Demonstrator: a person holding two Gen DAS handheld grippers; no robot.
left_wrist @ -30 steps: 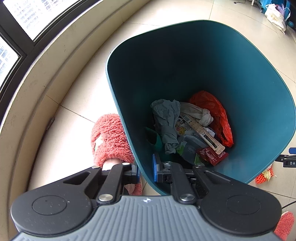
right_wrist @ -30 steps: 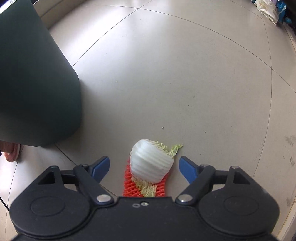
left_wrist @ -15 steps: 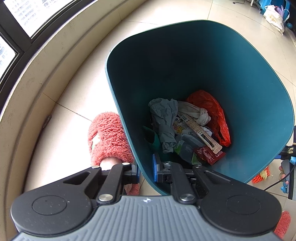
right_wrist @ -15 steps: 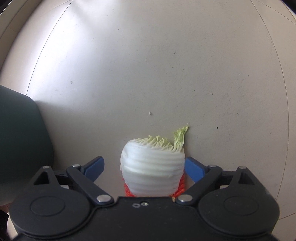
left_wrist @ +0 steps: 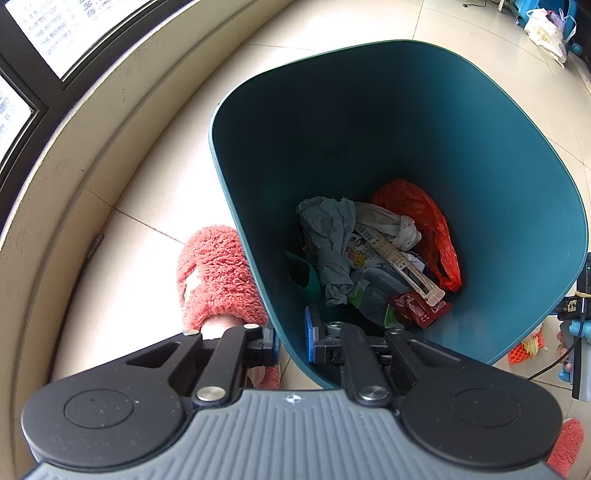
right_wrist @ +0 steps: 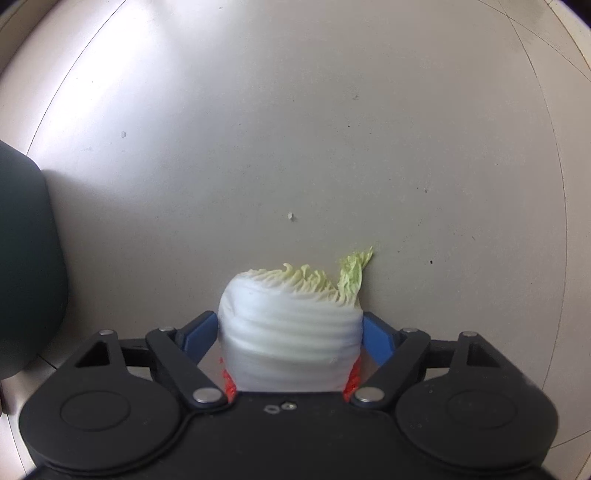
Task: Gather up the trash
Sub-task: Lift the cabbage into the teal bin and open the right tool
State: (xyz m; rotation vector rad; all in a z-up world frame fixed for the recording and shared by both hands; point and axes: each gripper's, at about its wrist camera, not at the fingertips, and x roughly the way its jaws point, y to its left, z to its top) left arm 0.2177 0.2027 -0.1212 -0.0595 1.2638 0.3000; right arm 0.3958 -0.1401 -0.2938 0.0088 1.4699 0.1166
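My left gripper (left_wrist: 292, 341) is shut on the near rim of a teal trash bin (left_wrist: 517, 155) and holds it tilted. The bin holds a red plastic bag (left_wrist: 424, 218), crumpled grey paper (left_wrist: 325, 229) and wrappers. In the right wrist view a white cabbage stump (right_wrist: 290, 332) with yellow-green leaf tips lies on an orange foam net (right_wrist: 227, 384) on the floor. My right gripper (right_wrist: 289, 334) has its blue pads on both sides of the cabbage, touching or nearly touching it. The net also shows past the bin in the left wrist view (left_wrist: 526, 345).
A foot in a fuzzy red slipper (left_wrist: 218, 273) stands left of the bin. A curved beige wall base and a window (left_wrist: 44, 44) lie on the left. The bin's dark side (right_wrist: 26, 266) is at the left of the right wrist view. Bags (left_wrist: 546, 26) sit far off.
My right gripper has dropped down over the cabbage and its pads have closed in to the cabbage's sides. The left gripper keeps its grip on the bin rim, almost still.
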